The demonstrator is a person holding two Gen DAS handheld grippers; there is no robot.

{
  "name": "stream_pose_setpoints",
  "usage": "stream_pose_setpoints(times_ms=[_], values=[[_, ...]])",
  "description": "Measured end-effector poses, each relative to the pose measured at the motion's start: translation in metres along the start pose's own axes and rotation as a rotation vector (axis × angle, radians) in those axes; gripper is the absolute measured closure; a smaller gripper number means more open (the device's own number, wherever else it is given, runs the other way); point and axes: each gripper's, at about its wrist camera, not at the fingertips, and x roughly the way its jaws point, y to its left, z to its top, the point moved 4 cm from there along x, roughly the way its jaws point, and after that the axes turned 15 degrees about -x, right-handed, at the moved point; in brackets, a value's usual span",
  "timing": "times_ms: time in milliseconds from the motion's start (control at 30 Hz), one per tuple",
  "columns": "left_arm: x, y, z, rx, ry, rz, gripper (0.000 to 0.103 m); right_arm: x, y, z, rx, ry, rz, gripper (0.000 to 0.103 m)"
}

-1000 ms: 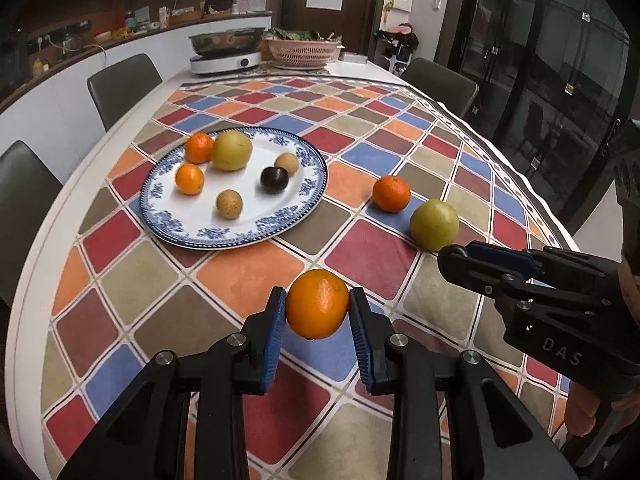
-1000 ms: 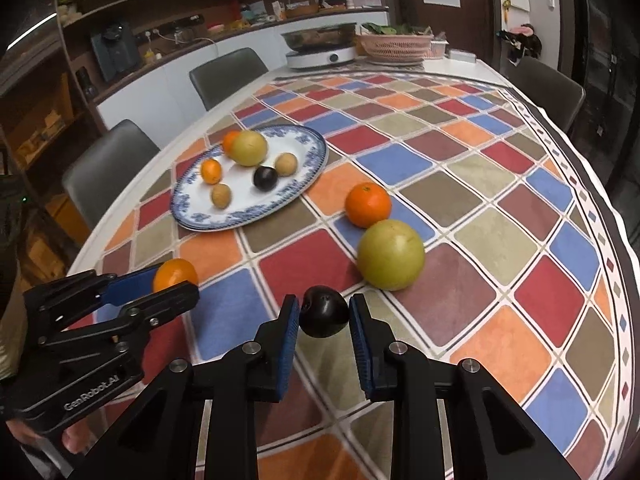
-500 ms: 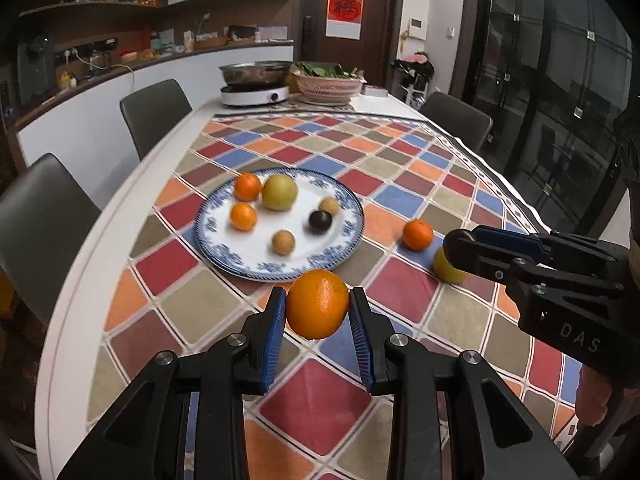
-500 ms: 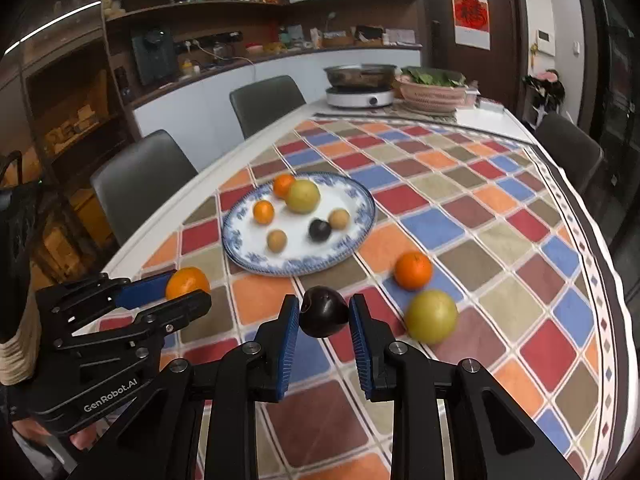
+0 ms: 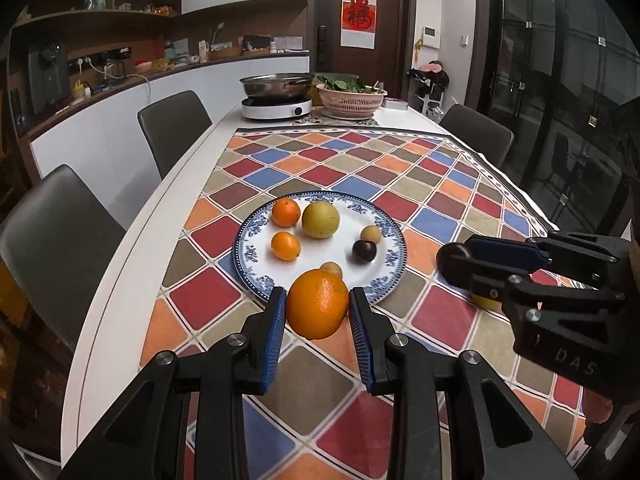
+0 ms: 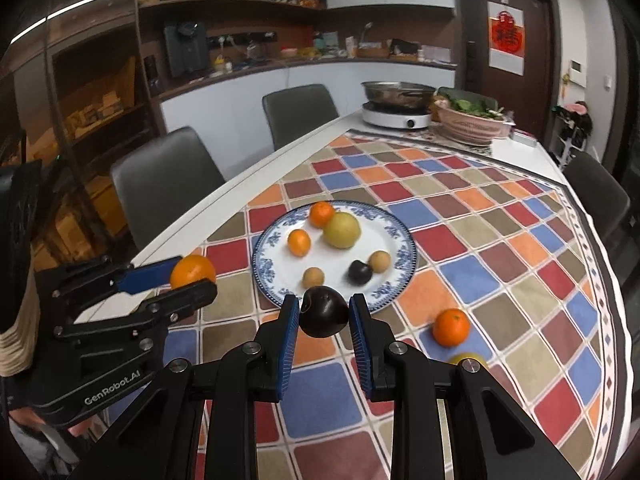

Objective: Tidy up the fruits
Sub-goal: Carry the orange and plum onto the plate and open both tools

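Observation:
My left gripper [image 5: 318, 306] is shut on a large orange [image 5: 318, 304], held in the air over the near rim of the blue-patterned plate [image 5: 260, 248]. My right gripper [image 6: 324, 312] is shut on a dark plum [image 6: 323, 311], also lifted in front of that plate [image 6: 400, 240]. The plate carries several fruits: two small oranges, a yellow-green pear [image 5: 321, 219], a dark plum [image 5: 364, 251] and small brown fruits. A loose orange [image 6: 451, 327] and a yellow-green fruit [image 6: 468, 360] lie on the cloth right of the plate. In the right wrist view the left gripper [image 6: 196, 280] with its orange shows at the left.
The table wears a cloth of coloured diamonds [image 5: 360, 168]. At its far end stand a hotplate with a steel pot [image 5: 276, 96] and a pink basket of greens [image 5: 351, 98]. Grey chairs [image 5: 172, 128] line the left side; another [image 5: 476, 136] stands at the right.
Both grippers have risen and tipped up with their fruits still held, so the plate now sits further off and lower in each view and more of the room shows.

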Motion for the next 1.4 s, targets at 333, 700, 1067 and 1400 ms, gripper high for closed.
stream_pose_setpoints(times_ms=[333, 700, 1067, 1400], values=[[0.039, 0.018, 0.017, 0.006, 0.033, 0.005, 0.071, 0.048, -0.006, 0.024, -0.063, 0.05, 0.006, 0.076], [0.091, 0.025, 0.028, 0.023, 0.106, -0.004, 0.071, 0.105, -0.023, 0.031, -0.021, 0.121, 0.044, 0.076], [0.113, 0.026, 0.029, 0.021, 0.15, 0.006, 0.07, 0.124, -0.03, 0.026, 0.012, 0.15, 0.053, 0.076], [0.09, 0.024, 0.029, 0.019, 0.102, 0.085, 0.055, 0.097, -0.037, 0.028, 0.018, 0.108, -0.019, 0.065]])
